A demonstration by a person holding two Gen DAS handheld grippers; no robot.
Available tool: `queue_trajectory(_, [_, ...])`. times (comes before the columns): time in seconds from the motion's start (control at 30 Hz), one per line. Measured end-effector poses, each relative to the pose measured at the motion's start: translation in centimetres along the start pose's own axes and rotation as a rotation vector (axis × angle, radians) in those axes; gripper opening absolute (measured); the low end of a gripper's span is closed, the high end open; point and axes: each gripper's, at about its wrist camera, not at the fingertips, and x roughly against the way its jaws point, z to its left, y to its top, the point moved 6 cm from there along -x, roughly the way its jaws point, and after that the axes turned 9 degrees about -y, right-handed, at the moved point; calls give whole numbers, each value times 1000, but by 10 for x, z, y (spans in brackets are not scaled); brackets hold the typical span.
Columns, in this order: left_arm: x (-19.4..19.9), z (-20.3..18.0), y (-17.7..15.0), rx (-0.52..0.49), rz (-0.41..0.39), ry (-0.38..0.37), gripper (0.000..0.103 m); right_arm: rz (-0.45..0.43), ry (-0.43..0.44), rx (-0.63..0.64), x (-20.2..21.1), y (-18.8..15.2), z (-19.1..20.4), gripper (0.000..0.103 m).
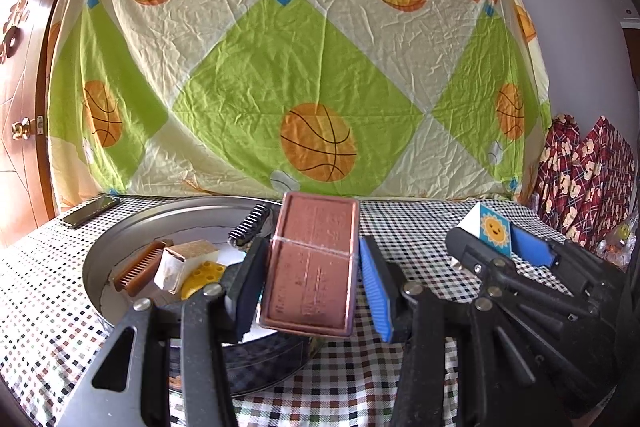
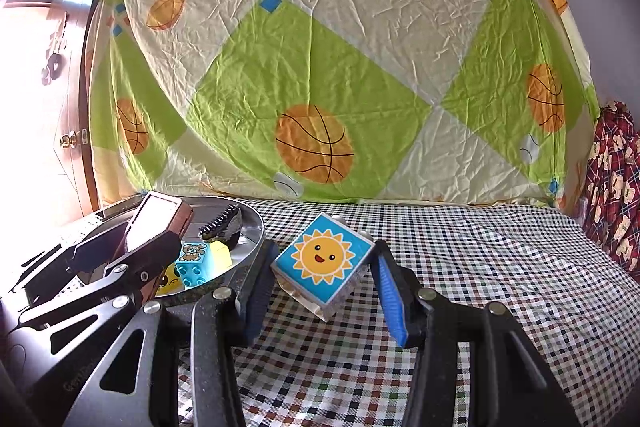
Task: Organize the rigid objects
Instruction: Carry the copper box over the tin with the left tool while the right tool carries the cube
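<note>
Left tool [image 1: 316,283] clamps brown rectangular case [image 1: 314,267] by long edges, raised over round metal tray [image 1: 120,235] rim. Looks stiff, glossy, likely slick. Right tool [image 2: 324,279] grips sun-print toy block [image 2: 322,263], tilted above checked worktop [image 2: 500,267]; seems light, hard, corner-held, may pivot.

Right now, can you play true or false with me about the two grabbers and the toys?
1. The left gripper holds a brown rectangular case. True.
2. The right gripper holds a red ball. False: it holds a block with a smiling sun picture.
3. The round metal tin has nothing in it. False: a brown comb and a yellow block lie inside, among other things.
4. The table has a checkered cloth. True.
5. The sun block is lifted off the cloth and tilted. True.
</note>
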Motion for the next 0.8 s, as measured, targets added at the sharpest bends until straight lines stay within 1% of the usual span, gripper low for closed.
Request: queue_trajectory(0.8, [13, 29, -1, 42, -8, 34, 46, -29, 57, 13, 12, 1, 26, 51])
